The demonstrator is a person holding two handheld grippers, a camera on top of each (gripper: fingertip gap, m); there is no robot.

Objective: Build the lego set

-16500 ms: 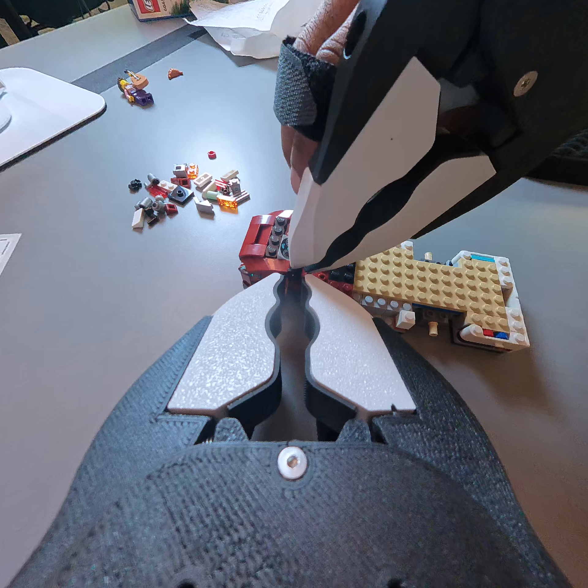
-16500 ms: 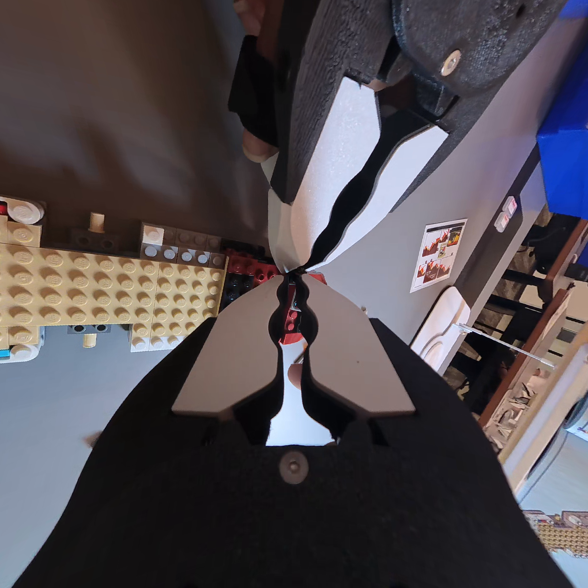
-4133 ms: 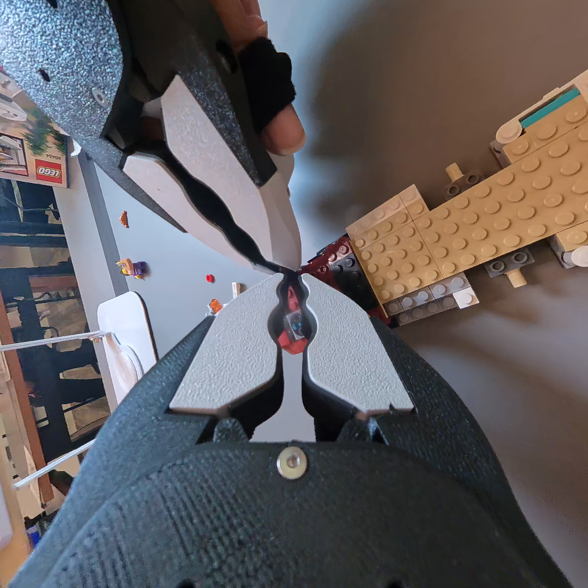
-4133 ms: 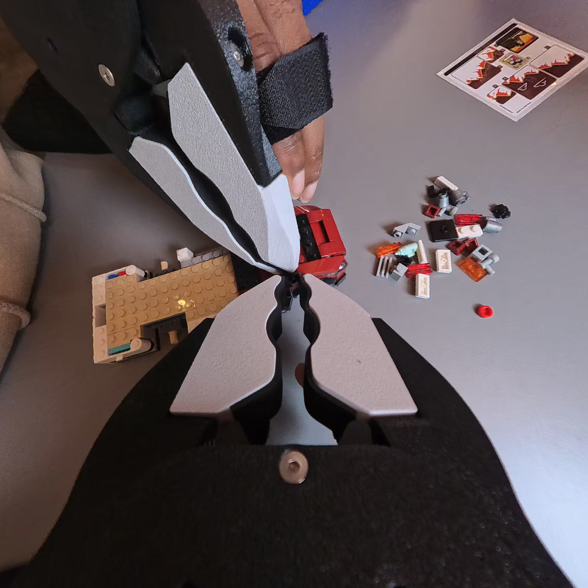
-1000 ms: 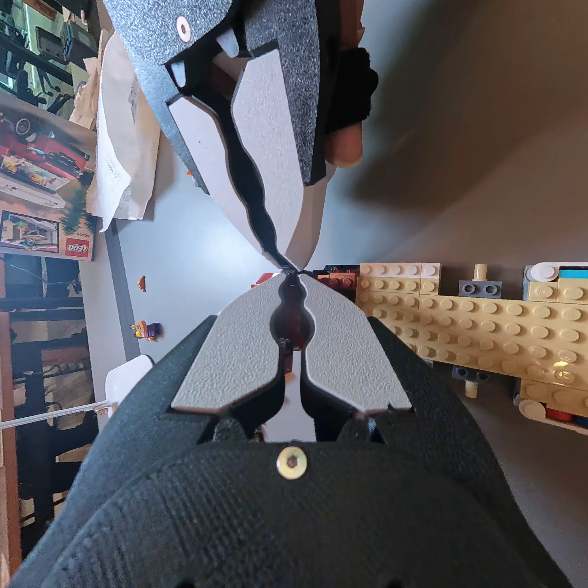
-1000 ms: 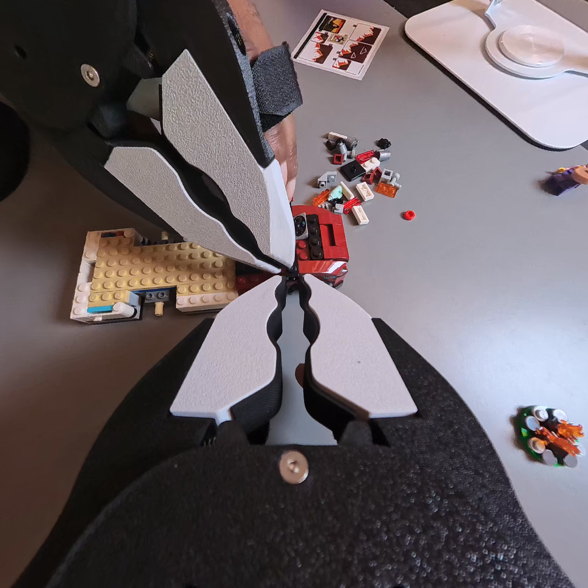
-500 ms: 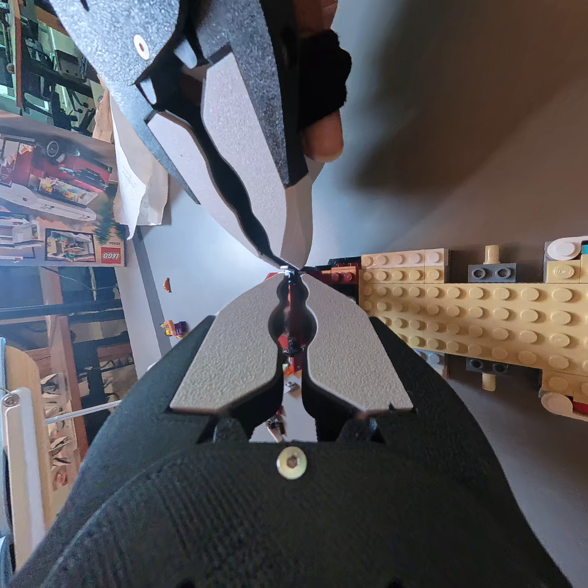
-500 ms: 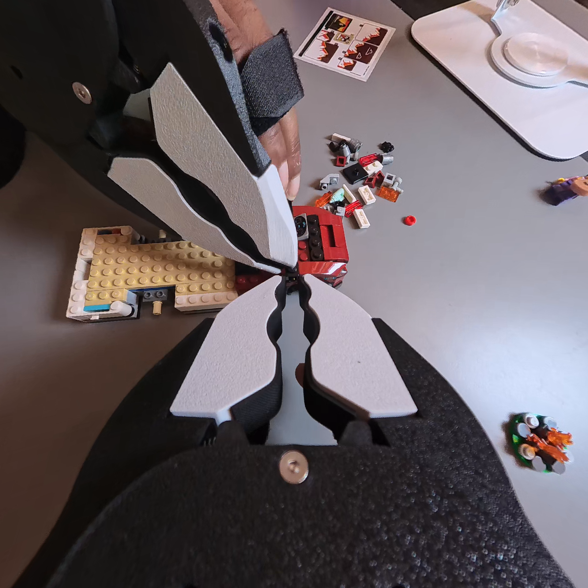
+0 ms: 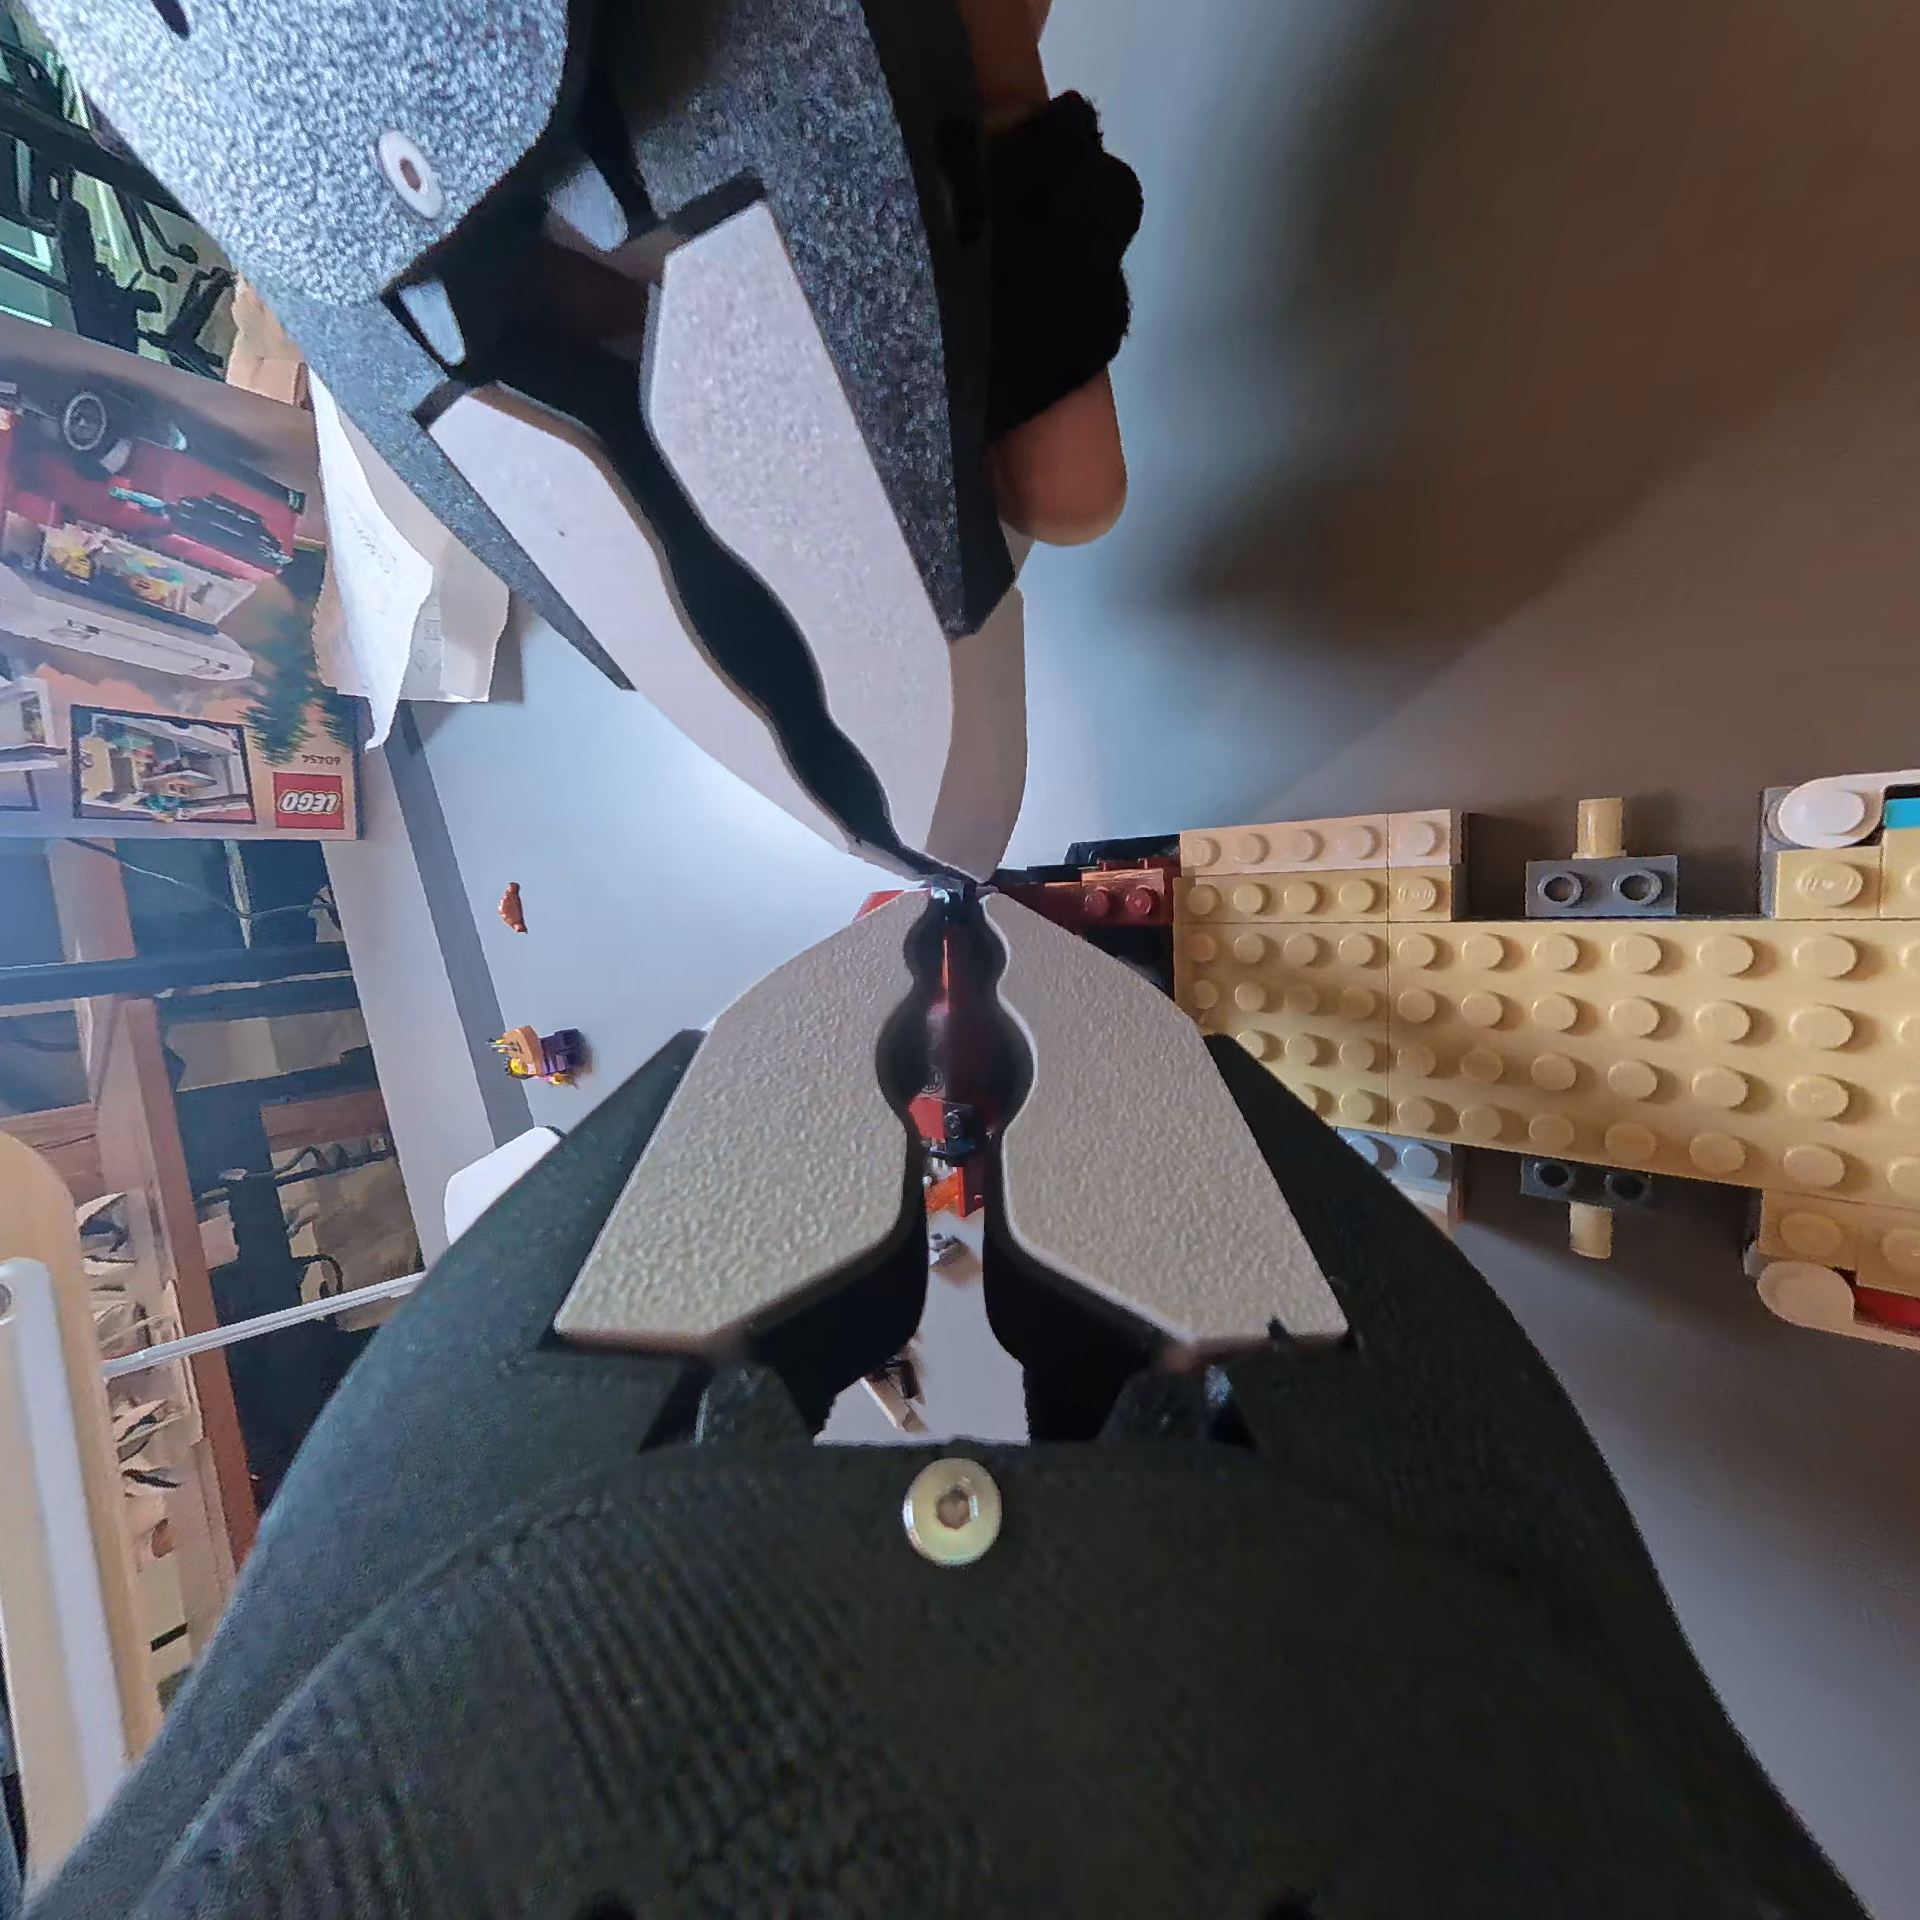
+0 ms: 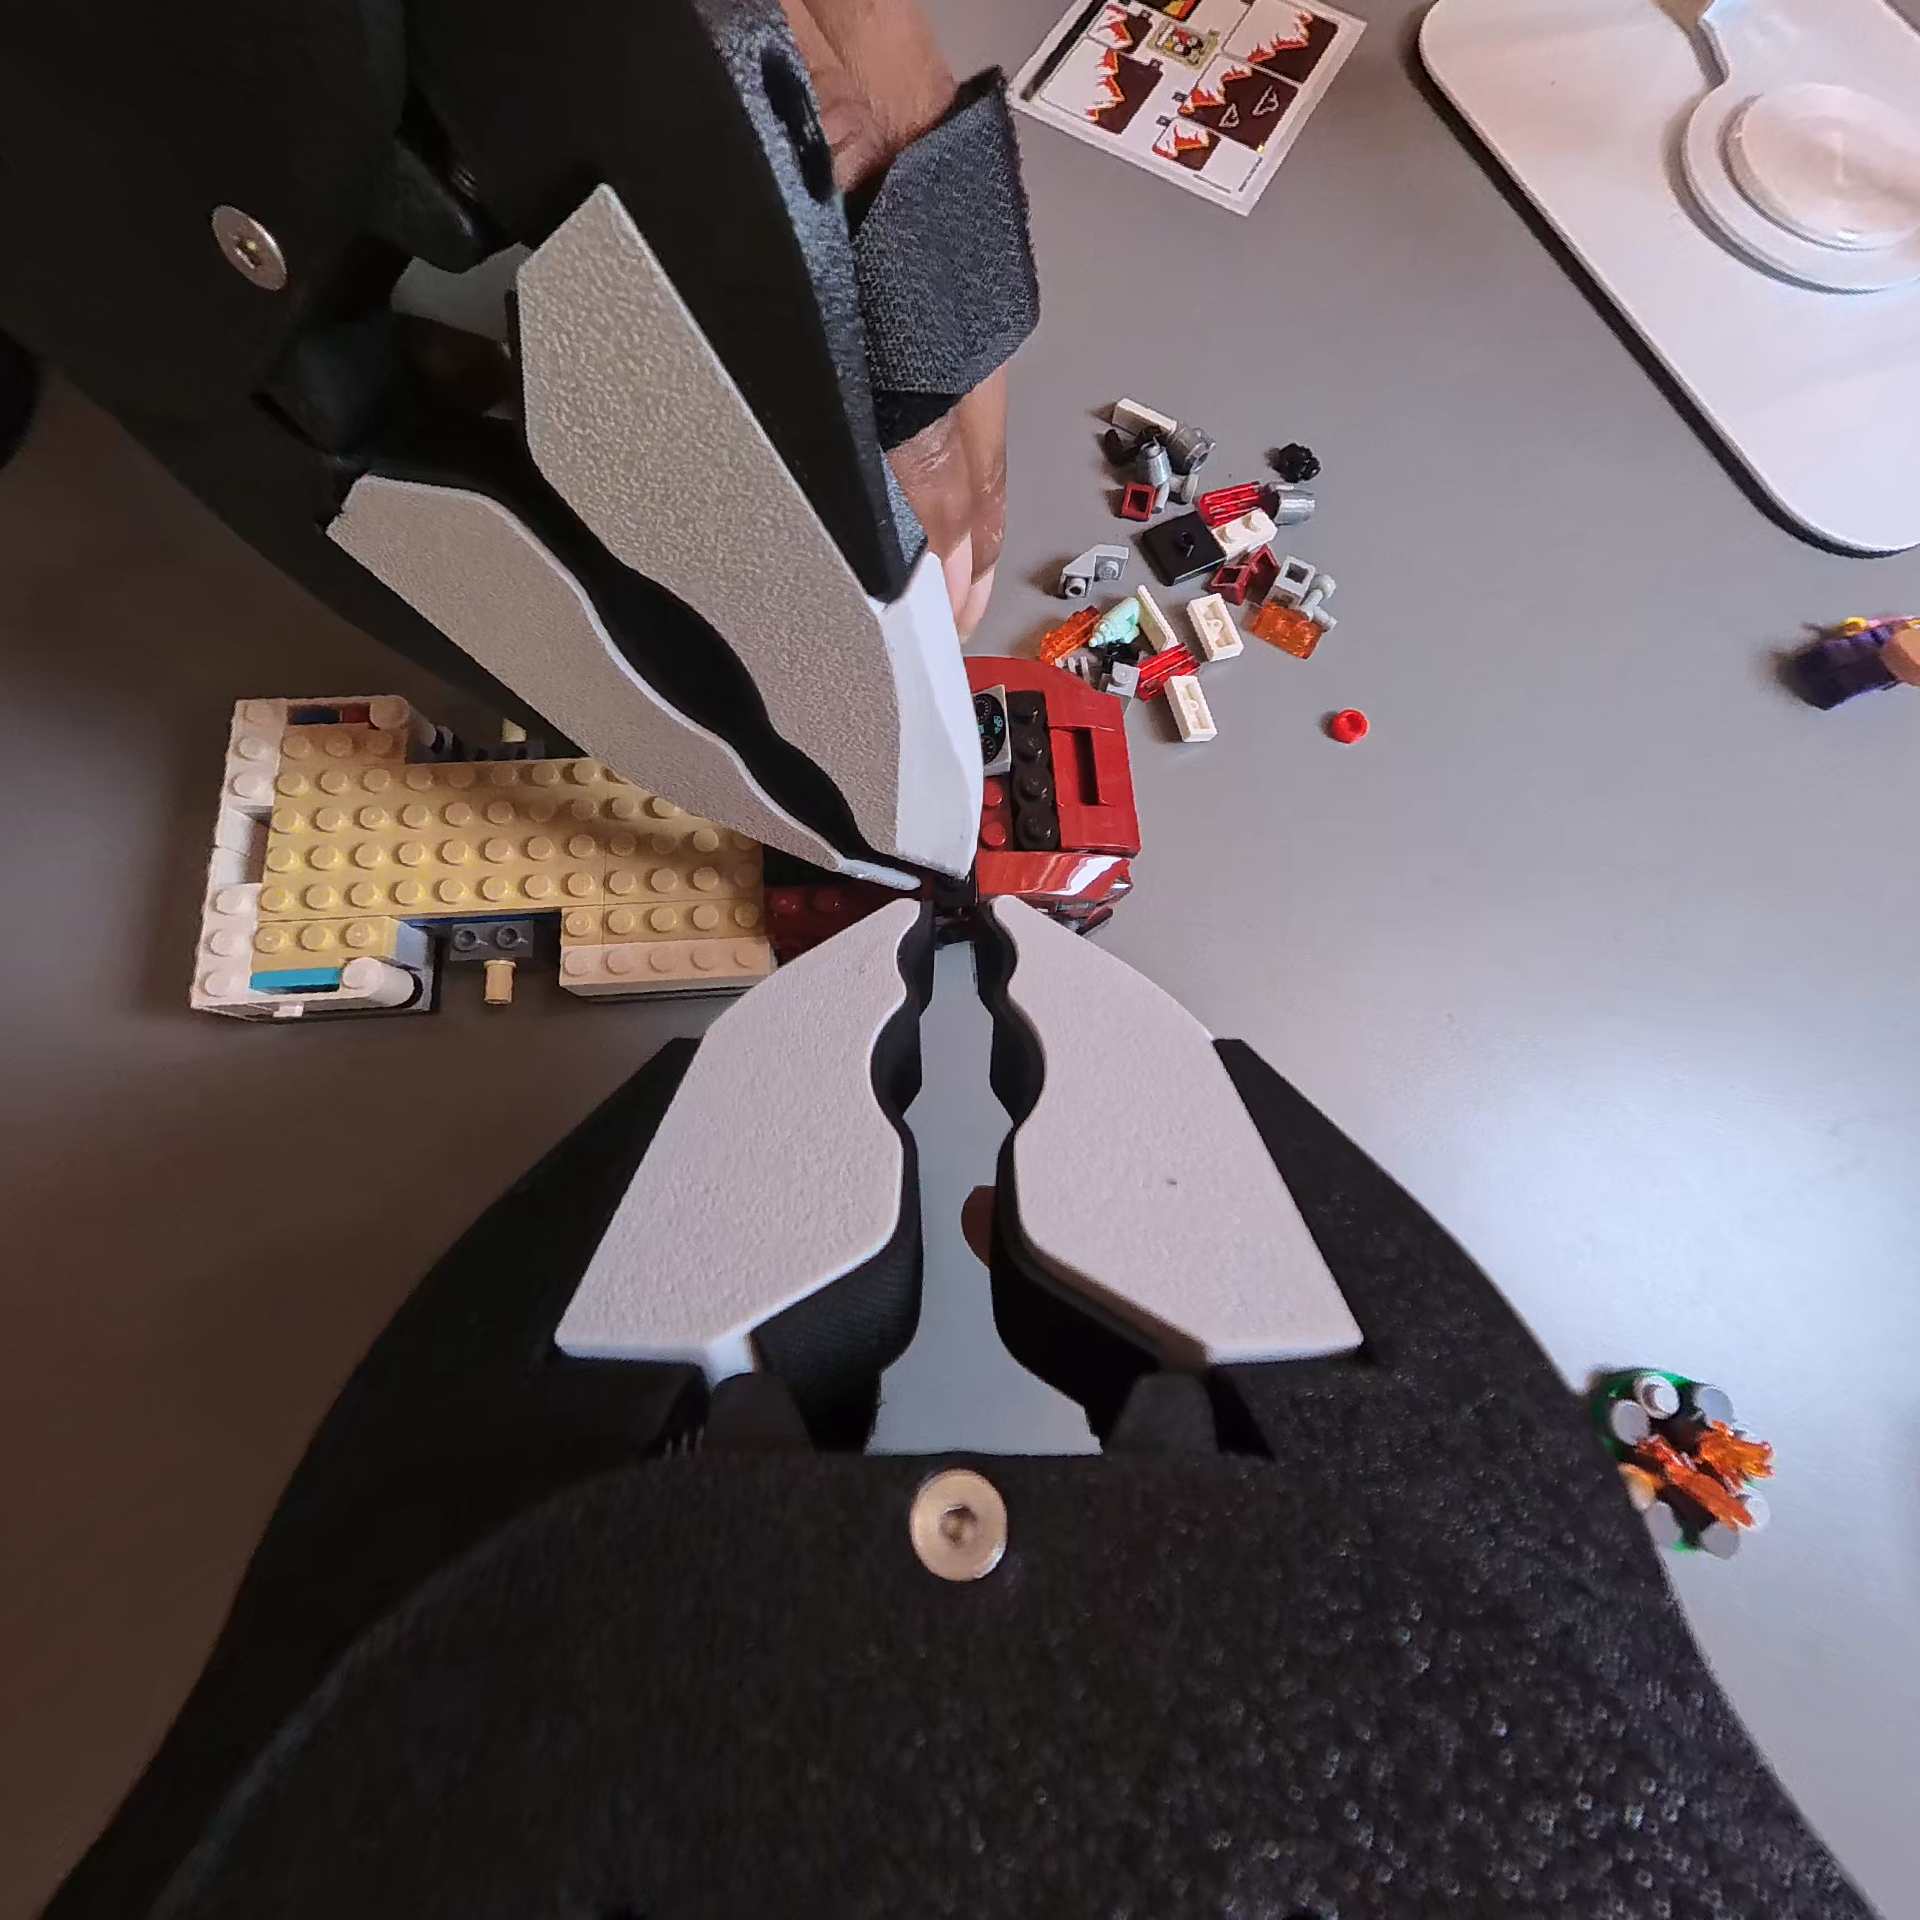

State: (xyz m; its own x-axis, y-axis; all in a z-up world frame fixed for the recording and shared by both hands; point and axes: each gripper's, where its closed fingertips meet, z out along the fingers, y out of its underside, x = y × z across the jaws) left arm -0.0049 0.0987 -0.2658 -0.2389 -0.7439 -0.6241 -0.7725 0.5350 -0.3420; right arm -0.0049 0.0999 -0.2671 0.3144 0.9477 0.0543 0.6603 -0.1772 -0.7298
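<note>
- Left gripper (image 9: 954, 902) and right gripper (image 10: 948, 902): fingers of both clenched tip to tip on one tiny dark piece (image 10: 948, 891).
- Red-and-tan brick model (image 10: 1070, 790) just beyond, on the grey surface (image 10: 1455, 987).
- Loose bricks (image 10: 1205, 561) farther right.

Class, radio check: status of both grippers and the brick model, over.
Left gripper and right gripper: jaws nearly shut, tips meeting over a small dark piece. Brick model on grey table. Loose bricks beyond.

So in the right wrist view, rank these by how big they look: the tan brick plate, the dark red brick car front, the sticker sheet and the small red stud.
1. tan brick plate
2. sticker sheet, farther off, so unsure against the next
3. dark red brick car front, partly hidden
4. small red stud
</note>
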